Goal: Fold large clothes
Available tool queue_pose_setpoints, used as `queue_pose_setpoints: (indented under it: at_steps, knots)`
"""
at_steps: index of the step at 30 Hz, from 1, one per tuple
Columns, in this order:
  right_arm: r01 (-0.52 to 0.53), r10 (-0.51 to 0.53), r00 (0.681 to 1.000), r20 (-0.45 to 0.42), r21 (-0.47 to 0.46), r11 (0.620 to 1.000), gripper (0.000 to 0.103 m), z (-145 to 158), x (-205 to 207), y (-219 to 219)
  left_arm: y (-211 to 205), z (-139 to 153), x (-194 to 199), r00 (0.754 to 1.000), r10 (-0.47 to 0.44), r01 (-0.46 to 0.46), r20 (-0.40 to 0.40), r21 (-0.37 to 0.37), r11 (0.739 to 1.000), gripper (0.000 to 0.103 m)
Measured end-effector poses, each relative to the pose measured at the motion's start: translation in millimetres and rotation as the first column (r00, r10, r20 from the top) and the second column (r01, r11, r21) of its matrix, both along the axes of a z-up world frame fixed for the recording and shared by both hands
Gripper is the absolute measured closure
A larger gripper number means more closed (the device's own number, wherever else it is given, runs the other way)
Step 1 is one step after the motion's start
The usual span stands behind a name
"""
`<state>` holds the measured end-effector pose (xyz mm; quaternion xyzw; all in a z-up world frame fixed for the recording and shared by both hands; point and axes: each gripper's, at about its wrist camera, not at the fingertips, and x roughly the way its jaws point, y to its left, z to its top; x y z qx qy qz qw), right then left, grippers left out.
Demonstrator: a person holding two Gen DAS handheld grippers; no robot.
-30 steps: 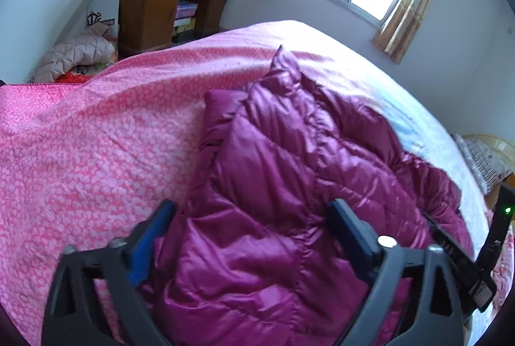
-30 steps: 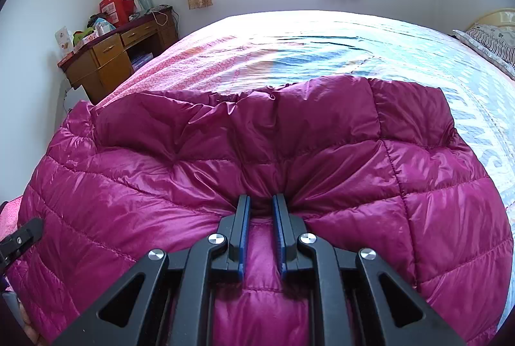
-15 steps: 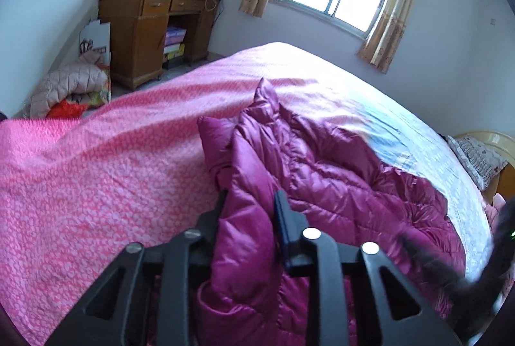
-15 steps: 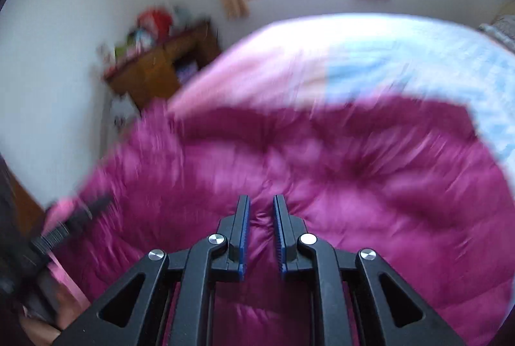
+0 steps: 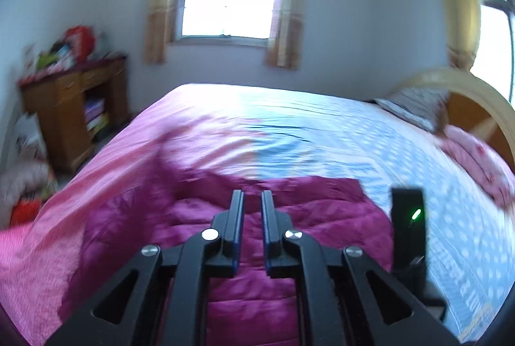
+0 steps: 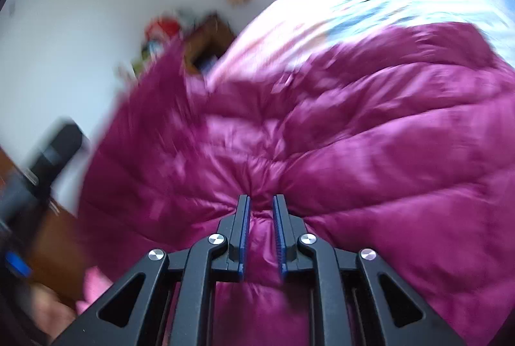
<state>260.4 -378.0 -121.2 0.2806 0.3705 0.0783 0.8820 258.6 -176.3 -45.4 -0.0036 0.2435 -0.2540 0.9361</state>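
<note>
A magenta quilted down jacket (image 5: 289, 217) lies on the bed (image 5: 322, 127), which has a pink and pale blue cover. My left gripper (image 5: 251, 201) is shut on a fold of the jacket, with fabric running between its fingers below the tips. My right gripper (image 6: 260, 204) is shut on a pinched fold of the jacket (image 6: 370, 146) and holds it raised, so the fabric billows and fills that view. The right gripper's body (image 5: 408, 227), with a green light, shows at the right of the left wrist view. The left gripper's body (image 6: 48, 153) is a blur at the left of the right wrist view.
A wooden desk (image 5: 70, 107) with clutter on top stands at the left wall. A window (image 5: 228, 4) with curtains is behind the bed. A wooden headboard (image 5: 466, 95) and pillow (image 5: 415, 104) are at the right. Bundled clothes (image 5: 22, 185) lie on the floor at left.
My left gripper closed on the jacket's edge and swung up and to the right, now facing the window. My right gripper kept its grip and lifted and tilted the jacket; both views are blurred.
</note>
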Motion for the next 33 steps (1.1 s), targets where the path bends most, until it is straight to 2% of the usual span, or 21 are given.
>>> queue_pose_setpoints:
  at_steps: [2, 4, 5, 6, 10, 12, 13, 16, 17, 18, 20, 21, 22, 24, 25, 27, 29, 31, 32, 33]
  knots:
    - [0.032, -0.033, 0.999, 0.025, 0.019, 0.999, 0.088, 9.1, -16.4, -18.4, -8.3, -1.4, -3.4, 1.000, 0.006, -0.006, -0.008, 0.007, 1.000, 0.085]
    - [0.037, -0.038, 0.999, 0.032, 0.018, 0.999, 0.088, 12.9, -27.6, -29.0, -11.2, -5.2, -2.3, 0.999, 0.027, -0.027, -0.027, 0.017, 1.000, 0.065]
    - [0.039, -0.040, 0.999, 0.034, 0.014, 0.999, 0.088, 12.9, -33.3, -33.3, -9.5, -7.6, -2.7, 0.998, 0.050, -0.050, -0.040, 0.012, 0.999, 0.043]
    - [0.038, -0.039, 0.999, 0.032, 0.012, 0.999, 0.088, 12.0, -37.5, -35.5, -7.2, -7.8, -4.2, 0.997, 0.066, -0.066, -0.045, 0.001, 0.998, 0.029]
    - [0.031, -0.031, 0.999, 0.044, 0.011, 0.999, 0.088, 9.7, -47.9, -33.9, 19.4, -15.7, -5.6, 0.984, 0.158, -0.160, -0.078, -0.026, 0.987, 0.023]
    - [0.007, -0.007, 0.998, 0.058, 0.003, 1.000, 0.088, 14.3, -45.0, -22.9, 51.4, -25.7, -5.6, 0.961, 0.263, -0.266, -0.092, -0.032, 0.963, 0.017]
    - [-0.008, 0.008, 0.998, 0.067, -0.002, 1.000, 0.088, 17.2, -44.7, -15.1, 69.5, -30.8, -6.4, 0.940, 0.326, -0.331, -0.100, -0.043, 0.943, 0.017]
    - [-0.055, 0.057, 0.994, 0.092, -0.030, 0.998, 0.088, 24.0, -36.8, 12.6, 127.2, -50.0, -11.2, 0.854, 0.501, -0.515, -0.143, -0.094, 0.852, 0.017]
    - [-0.059, 0.062, 0.994, 0.090, -0.040, 0.997, 0.088, 23.5, -32.6, 19.3, 143.5, -57.8, -13.4, 0.825, 0.538, -0.560, -0.173, -0.119, 0.820, 0.017]
    - [-0.063, 0.067, 0.994, 0.084, -0.049, 0.997, 0.088, 20.2, -27.7, 26.1, 155.9, -66.5, -14.6, 0.810, 0.546, -0.580, -0.216, -0.149, 0.801, 0.017]
    - [-0.075, 0.078, 0.997, 0.028, -0.087, 0.993, 0.088, 4.0, -15.9, 37.8, 164.7, -81.1, -11.1, 0.805, 0.517, -0.577, -0.290, -0.183, 0.796, 0.017]
    - [-0.086, 0.084, 0.996, -0.026, -0.120, 0.989, 0.089, -10.0, -9.5, 44.2, 164.6, -87.7, -6.9, 0.807, 0.495, -0.567, -0.323, -0.190, 0.801, 0.017]
    - [-0.095, 0.091, 0.995, -0.035, -0.142, 0.985, 0.090, -19.9, -7.6, 46.7, 161.6, -95.0, -0.3, 0.809, 0.463, -0.551, -0.362, -0.192, 0.812, 0.016]
    - [-0.087, 0.083, 0.996, -0.033, -0.117, 0.989, 0.092, -24.6, -7.7, 42.2, 151.8, -105.2, 10.4, 0.818, 0.406, -0.515, -0.407, -0.205, 0.832, 0.010]
    - [-0.082, 0.078, 0.996, -0.045, -0.095, 0.992, 0.093, -25.7, -6.2, 39.5, 146.2, -111.1, 17.3, 0.814, 0.398, -0.512, -0.423, -0.199, 0.836, 0.007]
    - [-0.086, 0.082, 0.995, -0.050, -0.101, 0.991, 0.094, -26.6, -6.7, 36.8, 142.5, -118.2, 24.4, 0.800, 0.407, -0.528, -0.441, -0.198, 0.826, 0.007]
    - [-0.087, 0.083, 0.996, -0.044, -0.105, 0.991, 0.094, -27.7, -7.3, 36.6, 144.3, -120.4, 34.2, 0.791, 0.415, -0.551, -0.450, -0.228, 0.803, 0.007]
    - [-0.086, 0.082, 0.996, -0.041, -0.092, 0.992, 0.095, -27.5, -6.8, 33.9, 142.2, -117.4, 37.0, 0.795, 0.403, -0.552, -0.453, -0.265, 0.791, 0.023]
    - [-0.083, 0.080, 0.996, -0.039, -0.079, 0.993, 0.096, -29.5, -8.3, 31.4, 138.8, -115.7, 41.9, 0.807, 0.381, -0.533, -0.452, -0.280, 0.798, 0.044]
    - [-0.080, 0.077, 0.996, -0.038, -0.065, 0.995, 0.098, -30.4, -13.7, 25.0, 138.7, -113.2, 43.9, 0.815, 0.369, -0.519, -0.447, -0.278, 0.808, 0.060]
